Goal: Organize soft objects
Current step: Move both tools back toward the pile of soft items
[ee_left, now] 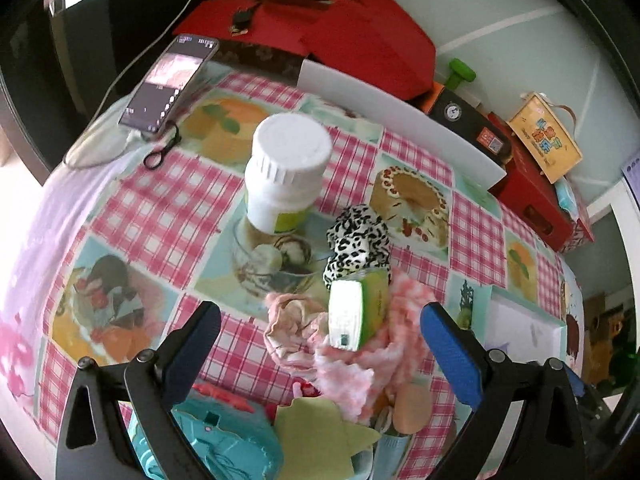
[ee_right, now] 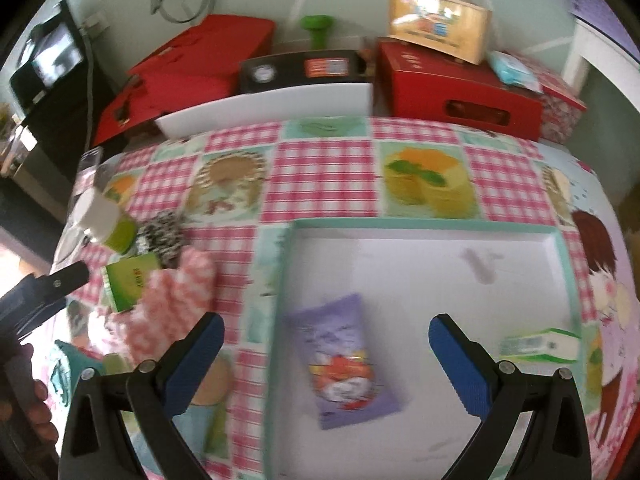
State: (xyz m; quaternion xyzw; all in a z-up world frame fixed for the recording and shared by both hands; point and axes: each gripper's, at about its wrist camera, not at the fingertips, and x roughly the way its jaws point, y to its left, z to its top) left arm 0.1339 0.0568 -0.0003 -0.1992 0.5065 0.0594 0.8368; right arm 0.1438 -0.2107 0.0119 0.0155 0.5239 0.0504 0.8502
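- Hovering over the heap: left gripper (ee_left: 320,344) is hanging above the clutter with jaws spread wide and nothing between them; pink fluffy cloth (ee_left: 360,360) is lying directly ahead between the fingers, crumpled and spilling toward the right finger
- Sitting on top of that cloth: green carton (ee_left: 356,312), stiff and light, is leaning on the fabric just ahead of the tool; likely sliding off if the cloth is being pulled from under it
- Lying just past the carton: leopard scrunchie (ee_left: 356,240), soft and springy; pale pink rag (ee_left: 288,332) is bunching toward the left finger, touching the fluffy cloth
- Judging handling: cloth is looking limp, light, compressible, not fragile; pinching a raised fold near the left-hand bulge, clear of the carton, is seeming best; a shallow bite is risking only fluff
- Standing further ahead: white-capped bottle (ee_left: 286,172), rigid, not a soft item
- Pointing down at the tray: right gripper (ee_right: 326,356) is wide apart and empty over teal-rimmed tray (ee_right: 420,224); purple packet (ee_right: 344,360) is lying flat between its fingers, crinkly and probably slippery; small green box (ee_right: 540,344) is resting beyond the right finger, inside the tray
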